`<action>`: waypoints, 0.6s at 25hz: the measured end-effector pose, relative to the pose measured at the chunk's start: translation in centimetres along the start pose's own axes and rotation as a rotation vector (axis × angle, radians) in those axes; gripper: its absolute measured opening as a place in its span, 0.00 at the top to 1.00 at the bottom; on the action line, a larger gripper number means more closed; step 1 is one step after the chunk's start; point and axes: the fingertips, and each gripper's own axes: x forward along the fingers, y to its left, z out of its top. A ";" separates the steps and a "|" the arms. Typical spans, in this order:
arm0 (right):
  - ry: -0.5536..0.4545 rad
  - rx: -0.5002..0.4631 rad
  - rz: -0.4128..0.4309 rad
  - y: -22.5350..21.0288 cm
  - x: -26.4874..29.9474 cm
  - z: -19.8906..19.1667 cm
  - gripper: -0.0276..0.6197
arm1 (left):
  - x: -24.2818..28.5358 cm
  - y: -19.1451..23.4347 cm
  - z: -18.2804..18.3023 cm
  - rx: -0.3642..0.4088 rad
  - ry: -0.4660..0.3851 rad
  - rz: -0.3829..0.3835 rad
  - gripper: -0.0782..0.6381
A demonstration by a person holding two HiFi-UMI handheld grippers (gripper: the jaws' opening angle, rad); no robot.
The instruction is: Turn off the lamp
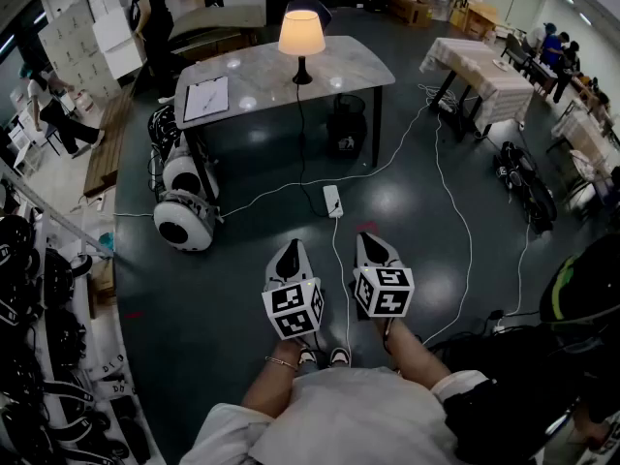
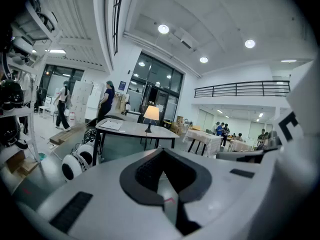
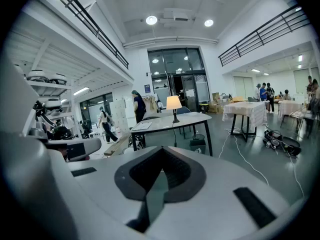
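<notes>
One lamp (image 1: pixel 301 35), lit, stands toward the far side of the grey table (image 1: pixel 254 83) across the room, well apart from both grippers. Its cord (image 1: pixel 298 134) drops off the table's near edge and runs over the floor to a white power strip (image 1: pixel 332 201), which lies nearer the person. No switch can be made out from here, so the step in hand is, I judge, the approach. That means walking up close, finding the switch on the cord, the base or under the shade, and pressing it with one closed tip without tipping the lamp. The left gripper (image 1: pixel 289 252) and right gripper (image 1: pixel 372 244) are held side by side, low in front of the person, aimed ahead and slightly downward toward the lamp. Both have their jaws together with nothing between them.
</notes>
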 end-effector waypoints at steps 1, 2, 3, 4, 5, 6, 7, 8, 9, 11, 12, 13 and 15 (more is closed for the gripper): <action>-0.001 0.000 -0.001 0.3 0.2 0.0 0.96 | 0.0 0.3 0.0 0.002 0.000 -0.002 0.90; -0.003 0.000 -0.003 0.5 0.3 -0.1 0.96 | 0.1 0.6 -0.1 0.004 0.000 -0.003 0.90; -0.004 -0.002 -0.003 0.7 0.5 -0.1 0.96 | 0.1 0.8 -0.1 0.005 0.000 -0.004 0.90; -0.005 -0.003 -0.004 0.9 0.7 -0.1 0.96 | 0.2 1.0 -0.1 0.006 0.000 -0.005 0.90; -0.005 -0.004 -0.004 1.0 0.9 -0.1 0.96 | 0.3 1.3 0.0 0.007 0.000 -0.005 0.90; -0.005 -0.005 -0.004 1.2 1.1 -0.1 0.96 | 0.4 1.4 0.0 0.008 0.000 -0.006 0.90; -0.005 -0.004 -0.005 1.3 1.3 0.0 0.96 | 0.6 1.6 0.1 0.010 0.001 -0.008 0.90; -0.007 0.000 -0.005 1.5 1.4 0.0 0.96 | 0.7 1.8 0.2 0.013 0.003 -0.011 0.90; -0.011 0.007 -0.005 1.6 1.6 0.1 0.96 | 0.9 2.0 0.3 0.016 0.005 -0.014 0.90; -0.025 0.027 -0.007 2.0 1.9 0.4 0.96 | 1.2 2.5 0.5 0.021 0.009 -0.018 0.90; -0.031 0.034 -0.010 2.1 2.1 0.6 0.96 | 1.3 2.9 0.5 0.025 0.010 -0.020 0.90; -0.034 0.039 -0.015 2.2 2.4 0.6 0.96 | 1.5 3.2 0.6 0.028 0.011 -0.021 0.90; -0.034 0.047 -0.028 2.4 2.8 0.6 0.96 | 1.7 4.0 0.7 0.039 0.017 -0.025 0.90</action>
